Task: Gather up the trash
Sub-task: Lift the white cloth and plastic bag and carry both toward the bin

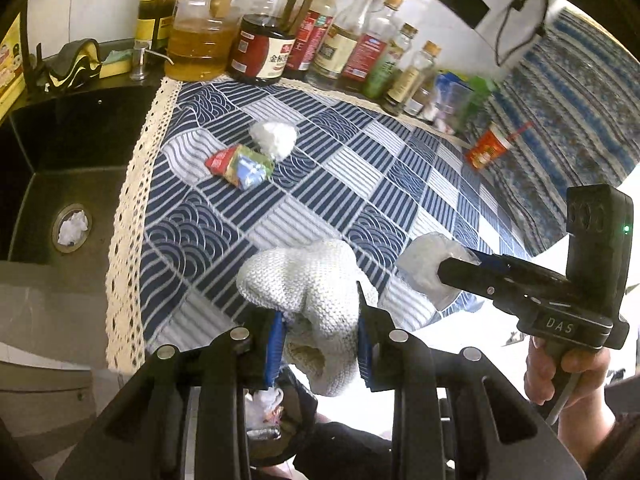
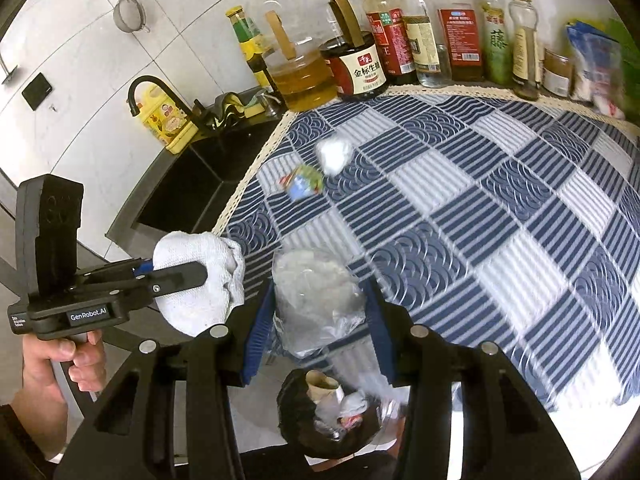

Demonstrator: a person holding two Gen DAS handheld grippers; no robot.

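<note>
My left gripper is shut on a white knitted cloth, held at the counter's front edge; it also shows in the right wrist view. My right gripper is shut on a crumpled clear plastic bag, which also shows in the left wrist view. Below both, a black-lined trash bin holds paper scraps. On the blue patterned tablecloth lie a crumpled white tissue and a colourful snack wrapper, far from both grippers.
A black sink with a tissue wad in its drain lies to the left. Bottles of oil and sauce line the back wall. A red cup with a straw lies at the back right.
</note>
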